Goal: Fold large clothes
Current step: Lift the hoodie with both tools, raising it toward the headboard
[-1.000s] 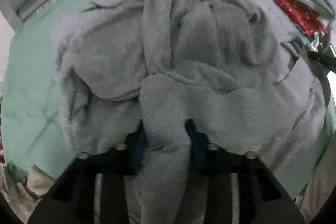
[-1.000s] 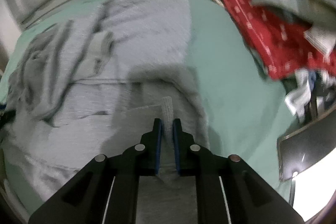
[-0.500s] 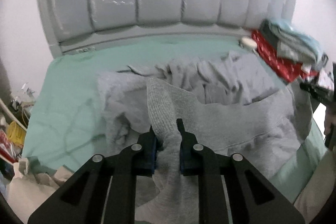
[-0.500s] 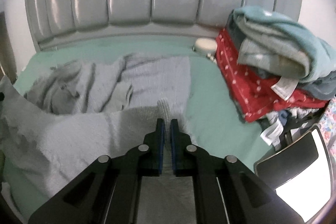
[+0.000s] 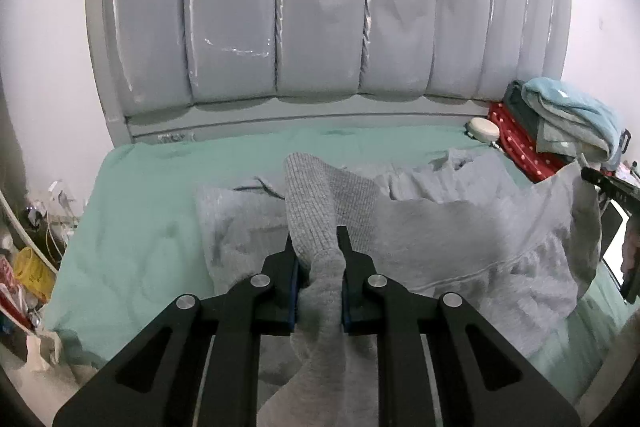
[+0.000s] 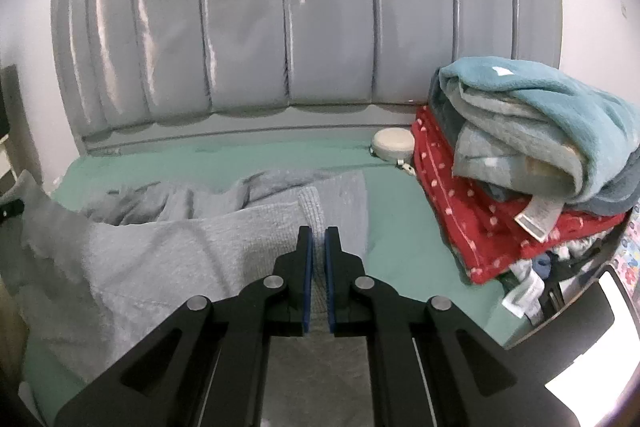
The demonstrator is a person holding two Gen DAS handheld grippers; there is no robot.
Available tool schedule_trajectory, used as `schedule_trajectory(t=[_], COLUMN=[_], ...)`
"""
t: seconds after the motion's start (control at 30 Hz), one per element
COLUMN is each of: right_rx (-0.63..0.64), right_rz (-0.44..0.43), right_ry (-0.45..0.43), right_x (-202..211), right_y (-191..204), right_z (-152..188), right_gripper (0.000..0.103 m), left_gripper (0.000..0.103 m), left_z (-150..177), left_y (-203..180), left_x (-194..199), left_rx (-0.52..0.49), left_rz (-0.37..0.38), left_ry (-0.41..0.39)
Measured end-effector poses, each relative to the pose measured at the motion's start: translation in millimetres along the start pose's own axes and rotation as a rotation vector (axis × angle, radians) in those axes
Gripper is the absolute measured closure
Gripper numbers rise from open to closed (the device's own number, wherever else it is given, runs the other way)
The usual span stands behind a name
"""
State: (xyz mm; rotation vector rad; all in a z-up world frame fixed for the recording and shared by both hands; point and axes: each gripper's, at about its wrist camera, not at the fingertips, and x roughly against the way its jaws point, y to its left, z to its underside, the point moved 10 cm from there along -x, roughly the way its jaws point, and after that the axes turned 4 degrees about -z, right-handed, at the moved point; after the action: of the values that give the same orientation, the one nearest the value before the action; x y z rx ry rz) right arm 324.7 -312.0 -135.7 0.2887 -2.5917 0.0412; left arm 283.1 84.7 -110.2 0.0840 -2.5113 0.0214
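- No bins or baskets in my view; the only holder of anything is the bed with its mint-green sheet (image 5: 152,211), and on it lies the large grey knitted sweatshirt (image 5: 452,239).
- At the right edge of the bed I see a stack of folded textiles: a teal fleece blanket (image 6: 568,115) on top of a red white-dotted fabric (image 6: 460,203), with a small round cream case (image 6: 394,143) just beside it by the grey padded headboard (image 5: 320,7).
- My left gripper (image 5: 318,259) is clamped on a thick ribbed band of the sweatshirt, which stands up above the fingers and hangs down below them.
- My right gripper (image 6: 318,247) is pressed together on a thin ribbed edge of the same garment.
- The hem runs sideways from one gripper to the other, long axis across the bed, and the body trails away towards the headboard.
- Against a second ago: both hands are higher and tilted up, the headboard now fills the top of both views, and the sweatshirt is raised by its edge instead of lying heaped under me.
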Motion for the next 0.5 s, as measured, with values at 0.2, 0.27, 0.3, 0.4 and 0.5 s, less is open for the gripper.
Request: schedule_trajectory(t=[0.2,0.27,0.3,0.4,0.5], right_rx=[0.010,0.015,0.014,0.004,0.013], right_rz=[0.006,0.009,0.009,0.012,0.019], right_ry=[-0.033,-0.039,-0.044,-0.065,-0.063], right_x=[-21,-31,-36,-50,-69], right_y=[6,9,10,10,9], right_z=[-21,-27,-31,-44,-57], right_gripper=[0.098,0.098,0.098,0.098,0.098], left_gripper=[0.086,0.086,0.086,0.087,0.088], left_z=[-21,-34,-41,-56,-77], left_y=[7,10,11,12,13], left_x=[-16,-25,-29,-43,-55], left_rx=[0.027,0.053,0.060,0.069,0.068], left_rz=[-0.001,0.008,0.011,0.015,0.018], left_ry=[-0.042,-0.062,-0.072,-0.083,-0.104])
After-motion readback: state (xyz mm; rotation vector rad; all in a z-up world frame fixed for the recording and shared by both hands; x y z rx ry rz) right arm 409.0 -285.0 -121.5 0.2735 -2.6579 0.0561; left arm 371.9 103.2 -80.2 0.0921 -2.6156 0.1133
